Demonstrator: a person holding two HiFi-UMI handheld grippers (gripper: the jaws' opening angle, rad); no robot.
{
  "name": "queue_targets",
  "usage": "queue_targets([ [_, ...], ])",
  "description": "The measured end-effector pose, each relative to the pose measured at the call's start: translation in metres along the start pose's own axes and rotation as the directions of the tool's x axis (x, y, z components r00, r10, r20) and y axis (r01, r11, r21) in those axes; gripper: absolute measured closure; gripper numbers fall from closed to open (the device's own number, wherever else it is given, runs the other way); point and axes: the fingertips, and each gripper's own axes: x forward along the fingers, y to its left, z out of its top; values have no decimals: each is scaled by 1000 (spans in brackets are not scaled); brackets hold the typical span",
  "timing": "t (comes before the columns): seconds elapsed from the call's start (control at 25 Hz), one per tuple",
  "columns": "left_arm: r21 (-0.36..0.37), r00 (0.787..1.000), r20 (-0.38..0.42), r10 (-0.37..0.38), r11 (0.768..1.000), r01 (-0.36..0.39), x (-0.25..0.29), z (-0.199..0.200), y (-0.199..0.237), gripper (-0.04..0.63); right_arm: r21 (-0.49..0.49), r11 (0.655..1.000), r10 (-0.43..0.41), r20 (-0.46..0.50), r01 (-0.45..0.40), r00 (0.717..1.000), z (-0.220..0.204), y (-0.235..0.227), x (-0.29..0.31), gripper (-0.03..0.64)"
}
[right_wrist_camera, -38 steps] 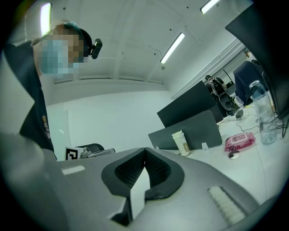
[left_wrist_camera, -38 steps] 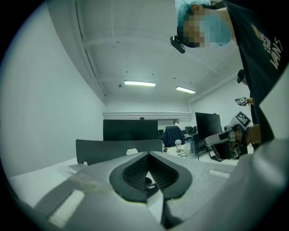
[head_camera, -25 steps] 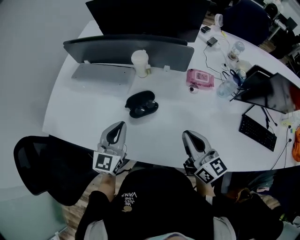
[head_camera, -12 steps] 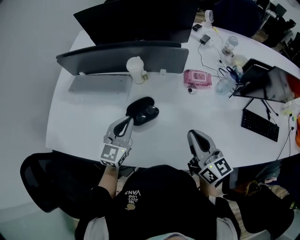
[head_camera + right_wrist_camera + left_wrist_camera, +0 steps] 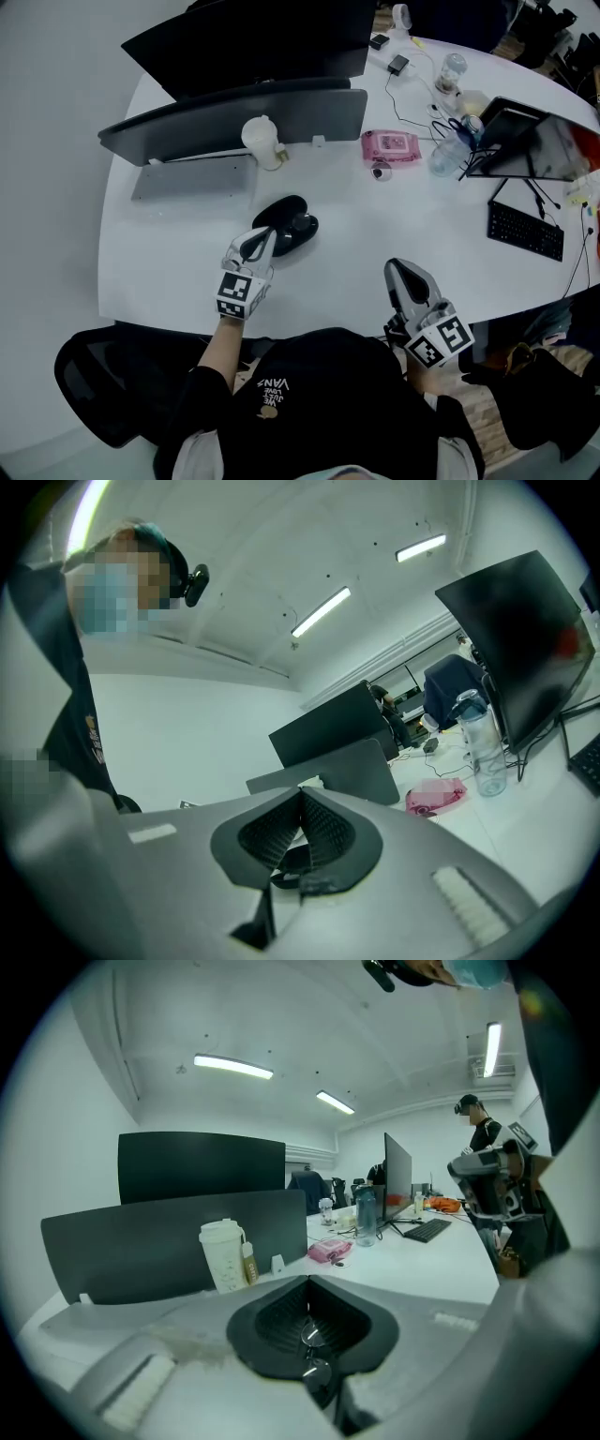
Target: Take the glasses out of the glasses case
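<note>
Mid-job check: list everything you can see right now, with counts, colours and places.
Table: one, white, curved.
Glasses case: one, black, open, table centre.
Glasses: one pair, clear lenses, inside case.
Cup: one, white, behind case.
Monitor: one, black, far edge.
Screen: one, grey, before monitor.
Pack: one, pink, right of cup.
Bottle: one, clear, beside pack.
Keyboard: one, black, right edge.
Chair: one, black, lower left.
Left gripper: one, grey, jaws together, at case.
Right gripper: one, grey, jaws together, near table edge.
</note>
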Motion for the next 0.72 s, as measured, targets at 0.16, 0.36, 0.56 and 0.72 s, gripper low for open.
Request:
queue_targets([
  [0.16,-10,998,-43,-49,999,48,14,-14,1,584,5,1000,-29,-2,29,1000,-1,-3,-2,615],
  [0.36,3,992,-94,-89,996,90,28,-32,4,584,10,998,-56,-5,56,998,-3,-5,-3,615],
  [0.56,11,982,-141,-126,992,129,39,-49,5,568,6,997,-75,-18,75,997,-7,-5,-3,615],
  [0.72,12,972,-182,-147,988,151,48,-62,3,554,8,996,-84,-31,84,996,-10,-7,-2,615],
])
